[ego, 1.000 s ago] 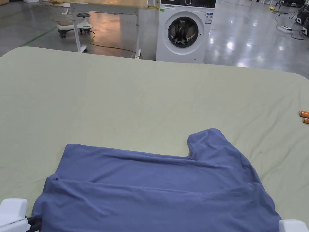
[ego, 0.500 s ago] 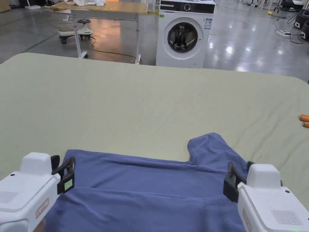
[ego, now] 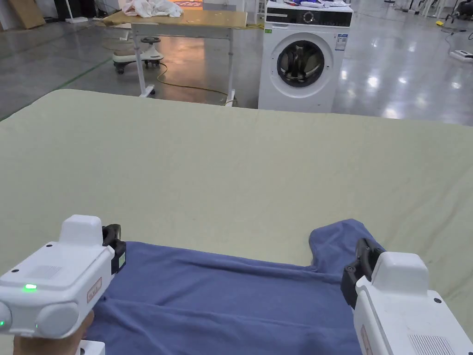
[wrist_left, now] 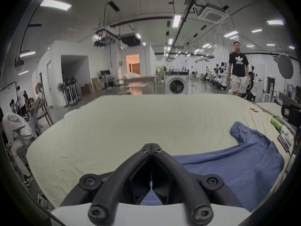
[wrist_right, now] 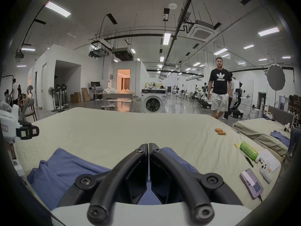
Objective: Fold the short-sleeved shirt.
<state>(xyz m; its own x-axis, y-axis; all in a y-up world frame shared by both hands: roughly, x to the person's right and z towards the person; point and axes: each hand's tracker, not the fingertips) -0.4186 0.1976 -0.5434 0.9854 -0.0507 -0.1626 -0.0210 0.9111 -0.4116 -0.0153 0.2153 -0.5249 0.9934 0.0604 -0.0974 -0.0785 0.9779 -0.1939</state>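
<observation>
Head view: blue shirt (ego: 221, 296) lies half-folded along the surface's (ego: 231, 166) near edge. My left gripper (ego: 115, 247) and right gripper (ego: 362, 266) hover, jaws pressed together, empty. Next, I'd say: tuck that far sleeve.

A pale green bed (ego: 231, 162) fills the frame. A blue shirt (ego: 231, 296) lies flat along its bottom edge, reaching lower right.
</observation>
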